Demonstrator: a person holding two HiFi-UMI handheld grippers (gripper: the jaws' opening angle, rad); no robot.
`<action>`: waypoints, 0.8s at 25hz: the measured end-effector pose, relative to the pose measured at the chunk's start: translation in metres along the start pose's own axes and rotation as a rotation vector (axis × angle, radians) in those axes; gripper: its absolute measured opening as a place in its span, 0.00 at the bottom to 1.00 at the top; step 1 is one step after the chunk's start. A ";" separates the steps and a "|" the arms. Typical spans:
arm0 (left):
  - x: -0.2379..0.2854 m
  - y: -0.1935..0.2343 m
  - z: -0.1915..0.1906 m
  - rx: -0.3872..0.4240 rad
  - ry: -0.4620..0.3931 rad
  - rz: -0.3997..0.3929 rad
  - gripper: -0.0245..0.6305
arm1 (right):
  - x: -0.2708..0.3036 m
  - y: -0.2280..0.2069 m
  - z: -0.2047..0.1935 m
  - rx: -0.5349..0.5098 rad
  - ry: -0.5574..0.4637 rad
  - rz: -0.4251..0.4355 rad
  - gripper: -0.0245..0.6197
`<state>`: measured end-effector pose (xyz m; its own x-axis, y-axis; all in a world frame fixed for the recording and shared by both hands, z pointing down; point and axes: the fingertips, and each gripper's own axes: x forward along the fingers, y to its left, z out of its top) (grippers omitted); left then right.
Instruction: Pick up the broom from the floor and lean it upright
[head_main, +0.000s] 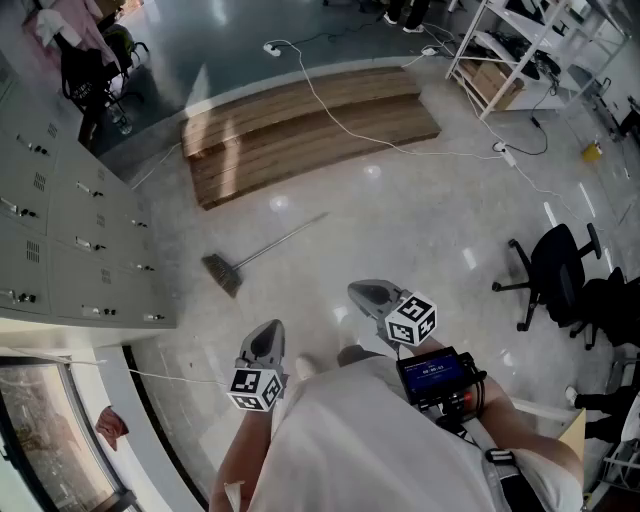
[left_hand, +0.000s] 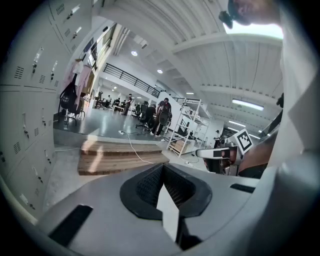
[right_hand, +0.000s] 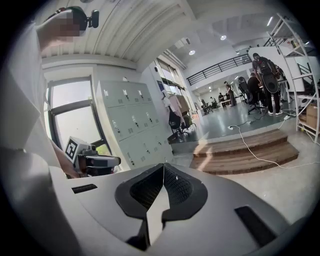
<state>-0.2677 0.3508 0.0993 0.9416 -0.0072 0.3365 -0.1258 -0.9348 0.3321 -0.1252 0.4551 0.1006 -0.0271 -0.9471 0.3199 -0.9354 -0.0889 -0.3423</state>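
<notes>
The broom (head_main: 258, 253) lies flat on the pale floor, its dark head toward the lockers and its thin grey handle slanting up to the right. My left gripper (head_main: 266, 338) hovers just below the broom head, shut with nothing between its jaws. To its right my right gripper (head_main: 372, 296) is also shut and empty, a little below the handle. In the left gripper view the left gripper (left_hand: 163, 169) shows its tips meeting; the broom is out of sight there. The right gripper (right_hand: 163, 169) in its own view looks the same.
Grey lockers (head_main: 60, 220) line the left side. Wooden steps (head_main: 300, 125) lie beyond the broom, with a white cable (head_main: 345, 125) running across them. A black office chair (head_main: 550, 270) stands at the right, and a metal shelf rack (head_main: 520, 50) at the far right.
</notes>
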 end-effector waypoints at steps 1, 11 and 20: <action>0.010 -0.002 0.003 0.001 0.004 0.001 0.05 | 0.000 -0.009 0.003 0.001 -0.003 0.000 0.06; 0.088 -0.015 0.037 0.058 0.042 0.049 0.05 | 0.003 -0.090 0.030 0.003 -0.032 0.052 0.06; 0.124 0.008 0.059 0.051 0.058 0.082 0.05 | 0.026 -0.135 0.051 0.019 -0.023 0.056 0.06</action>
<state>-0.1337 0.3218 0.0920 0.9090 -0.0652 0.4118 -0.1842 -0.9488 0.2565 0.0179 0.4268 0.1098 -0.0709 -0.9574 0.2800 -0.9257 -0.0414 -0.3760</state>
